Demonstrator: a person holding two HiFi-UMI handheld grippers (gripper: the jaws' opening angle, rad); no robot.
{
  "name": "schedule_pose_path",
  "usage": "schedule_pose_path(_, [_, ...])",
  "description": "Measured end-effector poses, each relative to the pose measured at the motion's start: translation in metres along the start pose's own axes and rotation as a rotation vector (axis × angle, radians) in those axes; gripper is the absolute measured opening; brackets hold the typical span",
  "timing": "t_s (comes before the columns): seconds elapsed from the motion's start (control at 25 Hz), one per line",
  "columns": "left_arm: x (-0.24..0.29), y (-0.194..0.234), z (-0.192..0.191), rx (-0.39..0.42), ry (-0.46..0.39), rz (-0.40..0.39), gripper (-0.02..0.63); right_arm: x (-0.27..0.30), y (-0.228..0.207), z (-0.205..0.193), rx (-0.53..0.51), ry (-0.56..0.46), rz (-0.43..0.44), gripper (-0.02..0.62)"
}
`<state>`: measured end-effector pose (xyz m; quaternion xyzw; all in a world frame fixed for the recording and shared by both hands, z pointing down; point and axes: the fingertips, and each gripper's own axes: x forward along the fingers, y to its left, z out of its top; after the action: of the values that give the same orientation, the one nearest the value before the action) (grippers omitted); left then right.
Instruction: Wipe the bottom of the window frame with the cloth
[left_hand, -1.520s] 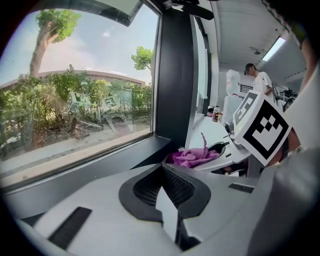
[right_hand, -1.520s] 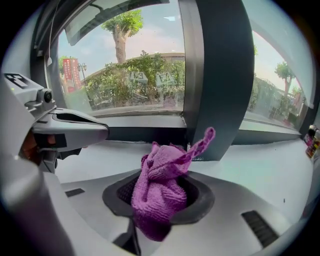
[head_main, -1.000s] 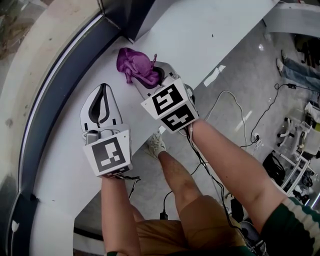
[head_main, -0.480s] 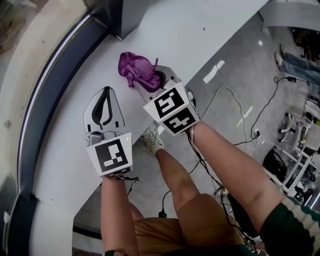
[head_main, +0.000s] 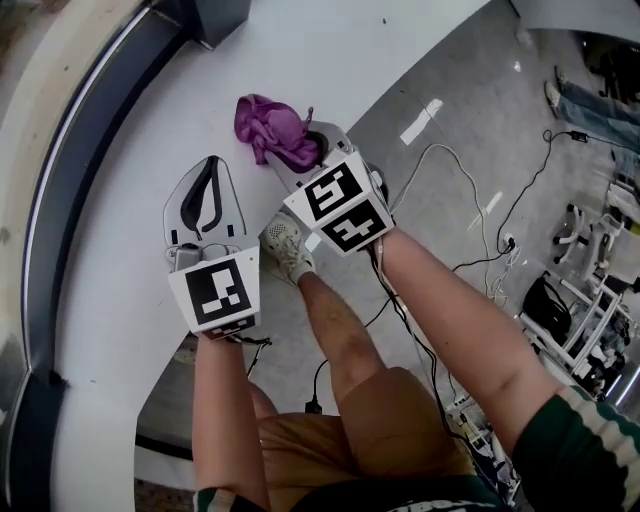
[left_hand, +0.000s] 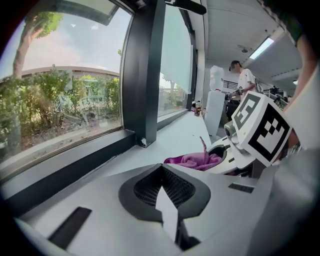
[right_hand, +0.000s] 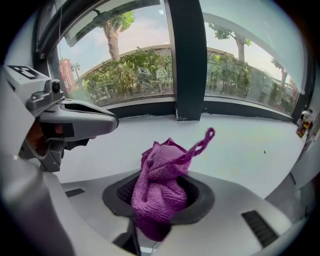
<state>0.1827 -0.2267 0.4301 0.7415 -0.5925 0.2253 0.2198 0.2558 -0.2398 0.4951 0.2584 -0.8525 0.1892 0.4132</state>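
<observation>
The purple knitted cloth is bunched into a ball above the wide white window sill, well apart from the dark bottom rail of the window frame, with a bare strip of sill between the two. No view shows whether the cloth touches the sill.

In the right gripper view, the cloth fills the dark recess between the jaws and rises out of it, with one thin loop sticking up to the right. The right hand-held gripper is clamped on the lower part of the cloth, and the bulk of the cloth projects beyond the jaw tips towards the window. The gripper's marker cube faces up. The bare right forearm reaches forward and to the left across the edge of the sill.

The left hand-held gripper sits just beside the right one, on the side nearer the frame. Its jaws meet at the tips and hold nothing. In the left gripper view, the cloth lies ahead and to the right of these jaws, apart from them. The bare left forearm extends straight forward.

A dark vertical mullion stands on the frame rail beyond the cloth.
</observation>
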Motion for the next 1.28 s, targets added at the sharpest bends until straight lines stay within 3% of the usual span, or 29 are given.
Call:
schedule_pose_path(0.48, [-0.009,-0.032,-0.023,-0.052,0.012,0.003,0.005,-0.023,0.013,-0.04,-0.063,0.032,0.025,0.143])
schedule_pose_path(0.76, [-0.012,-0.047,-0.033,-0.061,0.036,-0.009,0.005,-0.036,0.014,-0.06,-0.037,0.048,0.028,0.143])
schedule_pose_path(1.28, [-0.004,-0.047,-0.024,-0.043,0.019,-0.015,0.005,-0.034,0.014,-0.062,0.003,0.007,0.031,0.143])
